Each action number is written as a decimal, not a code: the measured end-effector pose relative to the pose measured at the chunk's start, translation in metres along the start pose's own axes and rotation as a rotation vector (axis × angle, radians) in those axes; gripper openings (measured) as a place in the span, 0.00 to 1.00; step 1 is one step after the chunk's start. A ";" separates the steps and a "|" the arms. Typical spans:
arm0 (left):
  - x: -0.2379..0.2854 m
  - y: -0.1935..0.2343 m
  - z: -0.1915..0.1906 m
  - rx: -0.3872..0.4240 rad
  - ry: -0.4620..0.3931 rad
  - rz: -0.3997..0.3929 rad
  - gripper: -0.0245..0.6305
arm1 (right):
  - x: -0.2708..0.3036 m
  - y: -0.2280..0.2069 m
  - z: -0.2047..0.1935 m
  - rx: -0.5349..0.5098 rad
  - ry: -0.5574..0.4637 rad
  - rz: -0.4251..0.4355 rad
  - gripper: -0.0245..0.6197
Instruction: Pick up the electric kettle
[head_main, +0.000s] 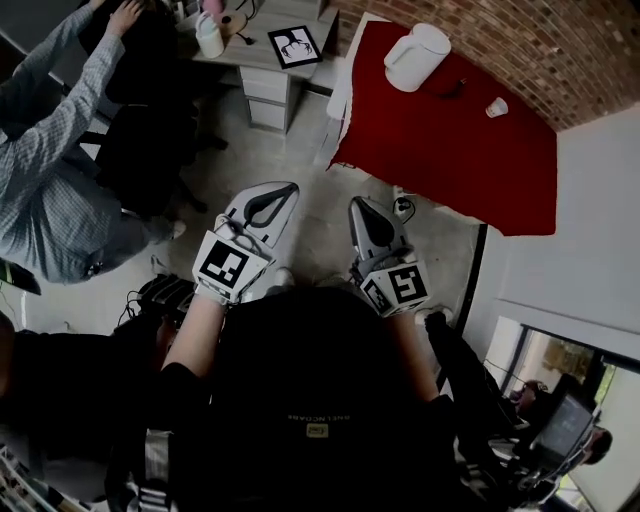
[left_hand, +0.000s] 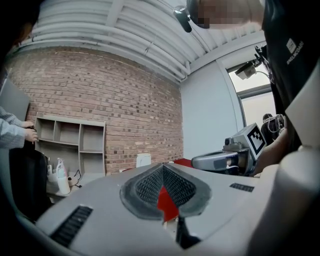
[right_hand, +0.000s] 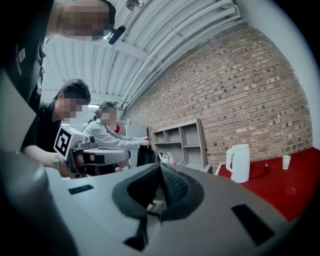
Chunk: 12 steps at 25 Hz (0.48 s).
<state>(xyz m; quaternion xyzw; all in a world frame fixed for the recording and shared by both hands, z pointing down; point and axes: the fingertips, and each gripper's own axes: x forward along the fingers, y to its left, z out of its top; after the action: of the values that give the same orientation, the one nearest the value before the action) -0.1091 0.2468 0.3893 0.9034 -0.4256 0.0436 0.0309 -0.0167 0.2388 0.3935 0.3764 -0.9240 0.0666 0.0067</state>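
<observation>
The white electric kettle (head_main: 418, 55) stands near the far left corner of the red table (head_main: 450, 150), well ahead of both grippers. My left gripper (head_main: 278, 190) and right gripper (head_main: 358, 205) hover side by side over the floor, short of the table, pointing toward it. Both have their jaws together with nothing held. In the right gripper view the kettle (right_hand: 239, 162) stands upright on the red table (right_hand: 292, 192), right of the shut jaws (right_hand: 161, 167). In the left gripper view the jaws (left_hand: 162, 166) are shut, and a small white shape (left_hand: 143, 160), probably the kettle, shows far beyond them.
A paper cup (head_main: 497, 107) and a dark cable lie on the table right of the kettle. A seated person (head_main: 50, 170) and a desk with drawers (head_main: 265, 85) are at the left. An open shelf unit (right_hand: 182, 145) stands against the brick wall. A socket with cables (head_main: 403, 207) sits on the floor.
</observation>
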 end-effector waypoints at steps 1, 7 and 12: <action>-0.003 0.004 0.000 -0.001 0.001 -0.005 0.04 | 0.002 0.002 -0.002 -0.006 0.018 -0.010 0.04; -0.012 0.014 0.001 -0.001 -0.025 -0.023 0.04 | 0.011 0.008 0.002 -0.004 0.009 -0.036 0.04; -0.013 0.014 0.000 0.005 -0.021 -0.016 0.04 | 0.011 0.001 0.000 -0.018 0.038 -0.047 0.04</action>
<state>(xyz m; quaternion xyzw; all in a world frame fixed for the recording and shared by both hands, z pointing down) -0.1278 0.2481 0.3883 0.9073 -0.4184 0.0349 0.0243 -0.0252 0.2323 0.3943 0.3966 -0.9152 0.0654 0.0291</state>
